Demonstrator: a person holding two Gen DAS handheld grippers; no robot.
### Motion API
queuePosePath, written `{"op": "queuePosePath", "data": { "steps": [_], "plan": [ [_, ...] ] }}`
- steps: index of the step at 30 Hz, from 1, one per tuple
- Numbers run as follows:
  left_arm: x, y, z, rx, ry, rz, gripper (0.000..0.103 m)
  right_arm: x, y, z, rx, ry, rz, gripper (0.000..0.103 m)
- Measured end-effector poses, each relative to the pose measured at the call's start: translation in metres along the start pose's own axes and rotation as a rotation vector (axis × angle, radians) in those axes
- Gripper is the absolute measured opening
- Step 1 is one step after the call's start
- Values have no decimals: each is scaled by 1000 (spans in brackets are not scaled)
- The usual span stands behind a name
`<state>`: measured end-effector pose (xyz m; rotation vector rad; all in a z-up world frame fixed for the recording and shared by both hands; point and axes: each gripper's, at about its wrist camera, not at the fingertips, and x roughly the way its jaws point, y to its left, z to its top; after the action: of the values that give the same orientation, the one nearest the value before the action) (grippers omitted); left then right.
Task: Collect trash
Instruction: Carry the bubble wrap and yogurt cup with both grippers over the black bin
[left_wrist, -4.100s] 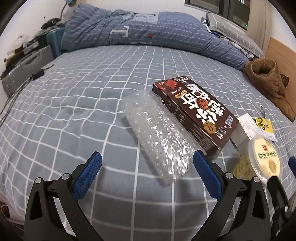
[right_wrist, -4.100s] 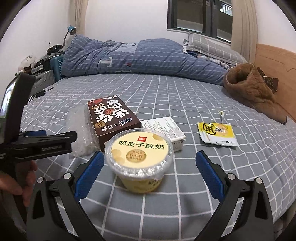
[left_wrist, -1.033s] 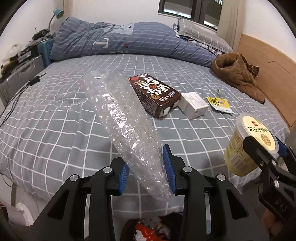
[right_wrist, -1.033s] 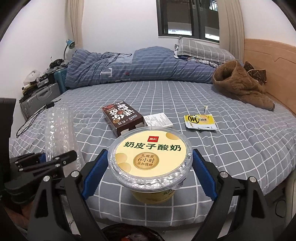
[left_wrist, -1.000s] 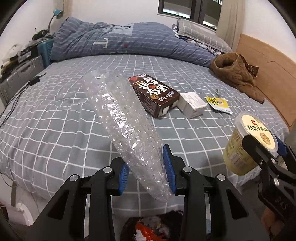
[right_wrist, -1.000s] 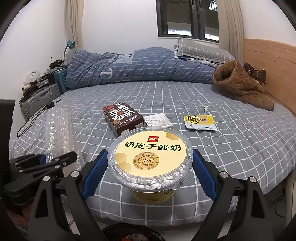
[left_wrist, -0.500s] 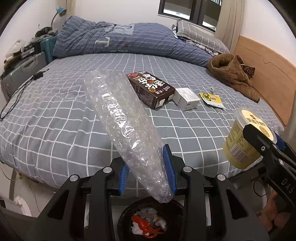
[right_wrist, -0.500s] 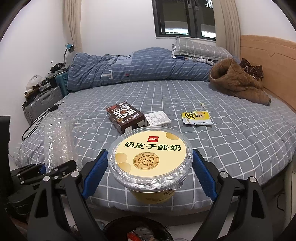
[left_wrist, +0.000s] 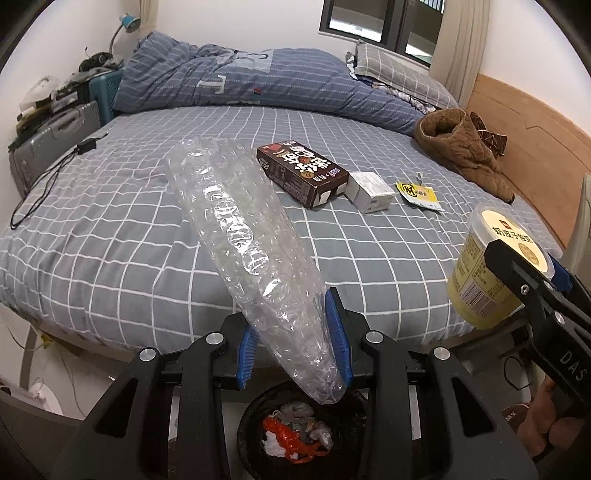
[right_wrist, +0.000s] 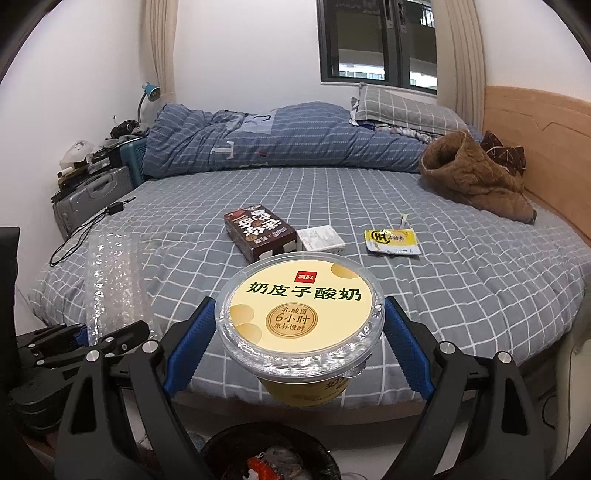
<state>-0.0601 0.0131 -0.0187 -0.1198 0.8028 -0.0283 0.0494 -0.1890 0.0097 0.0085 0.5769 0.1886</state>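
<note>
My left gripper (left_wrist: 293, 339) is shut on a long roll of clear bubble wrap (left_wrist: 243, 243), whose lower end hangs over a black trash bin (left_wrist: 354, 417) on the floor. My right gripper (right_wrist: 297, 345) is shut on a yellow yogurt cup (right_wrist: 301, 314) with a foil lid, held above the bin's rim (right_wrist: 229, 439). The cup (left_wrist: 484, 273) also shows at the right of the left wrist view. On the bed lie a brown snack box (left_wrist: 301, 173), a small white box (left_wrist: 371, 188) and a yellow sachet (left_wrist: 419, 194).
The grey checked bed (left_wrist: 110, 229) fills the middle, with a blue duvet (left_wrist: 266, 81) and a brown jacket (left_wrist: 461, 151) at the back. A grey suitcase (right_wrist: 88, 199) and a black cable (left_wrist: 48, 181) are at the left. A hand (left_wrist: 543, 424) holds the right gripper's handle.
Both grippers have drawn back from the bed with their loads. The trash bin has come further into view beneath them.
</note>
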Motion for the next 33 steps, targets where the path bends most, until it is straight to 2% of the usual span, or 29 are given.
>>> {"op": "queuePosePath", "data": {
  "steps": [19,33],
  "plan": [
    [-68,-7,-5,9,-42,-13,34,-58,2,5,8,-22,-12,85],
    [-87,-13,-31,14,-13,-14,34,-82,10,-22,-12,32,-25,85]
  ]
}}
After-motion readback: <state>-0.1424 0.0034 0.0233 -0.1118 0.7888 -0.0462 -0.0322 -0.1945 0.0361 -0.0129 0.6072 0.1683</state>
